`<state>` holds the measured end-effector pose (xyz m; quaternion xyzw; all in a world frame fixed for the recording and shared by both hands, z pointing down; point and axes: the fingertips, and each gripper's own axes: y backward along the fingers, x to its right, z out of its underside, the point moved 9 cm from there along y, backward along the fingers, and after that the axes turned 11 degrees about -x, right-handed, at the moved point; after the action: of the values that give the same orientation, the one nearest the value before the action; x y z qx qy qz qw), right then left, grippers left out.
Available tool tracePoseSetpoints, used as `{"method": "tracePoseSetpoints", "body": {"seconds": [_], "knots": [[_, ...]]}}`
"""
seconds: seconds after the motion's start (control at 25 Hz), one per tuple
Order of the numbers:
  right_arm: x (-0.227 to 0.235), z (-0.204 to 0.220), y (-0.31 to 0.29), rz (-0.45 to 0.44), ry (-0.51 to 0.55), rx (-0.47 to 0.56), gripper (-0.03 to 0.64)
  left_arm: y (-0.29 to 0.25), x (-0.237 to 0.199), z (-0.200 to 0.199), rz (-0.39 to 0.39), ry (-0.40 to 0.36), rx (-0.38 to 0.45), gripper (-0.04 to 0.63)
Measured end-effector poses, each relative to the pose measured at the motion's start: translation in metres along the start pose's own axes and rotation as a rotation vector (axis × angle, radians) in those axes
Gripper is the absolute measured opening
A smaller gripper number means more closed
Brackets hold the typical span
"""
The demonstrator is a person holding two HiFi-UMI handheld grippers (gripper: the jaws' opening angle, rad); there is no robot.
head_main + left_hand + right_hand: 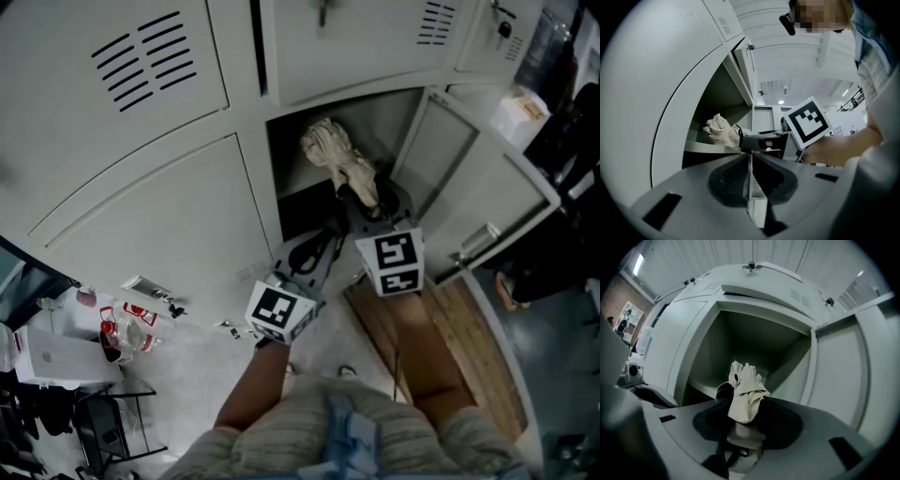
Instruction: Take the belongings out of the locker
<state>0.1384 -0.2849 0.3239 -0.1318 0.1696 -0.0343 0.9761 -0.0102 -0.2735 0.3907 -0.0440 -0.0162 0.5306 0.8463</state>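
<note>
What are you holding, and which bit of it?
The right hand-held gripper pinches the cream cloth by one end; the left hand-held gripper holds nothing.

Cream fabric gloves [341,157], crumpled into one bundle, fingers pointing up, upper centre of frame at the mouth of the open grey locker [380,111] compartment; lower end clamped between right gripper [740,417] jaws; locker door [450,173] swung open at right

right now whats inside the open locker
A beige cloth, clamped in the right gripper, at the shelf's front. The rest of the locker looks bare; below the shelf is too dark.
</note>
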Motion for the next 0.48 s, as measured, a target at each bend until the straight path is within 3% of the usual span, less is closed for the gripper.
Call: {"method": "tracePoseSetpoints", "body": {"seconds": [0.16,0.28,0.48], "knots": [[0.003,0.006,0.013,-0.008,-0.036,0.042,0.161,-0.003,0.003,-0.001,-0.004,0.002,-0.003,0.011],[0.008,0.010,0.007,-0.042,-0.074,0.048,0.155,-0.015,0.001,0.001,0.008,0.054,0.010,0.011],[0.007,0.005,0.004,-0.055,-0.060,0.037,0.132,-0.026,0.003,-0.006,0.019,0.063,0.029,0.011]]}}
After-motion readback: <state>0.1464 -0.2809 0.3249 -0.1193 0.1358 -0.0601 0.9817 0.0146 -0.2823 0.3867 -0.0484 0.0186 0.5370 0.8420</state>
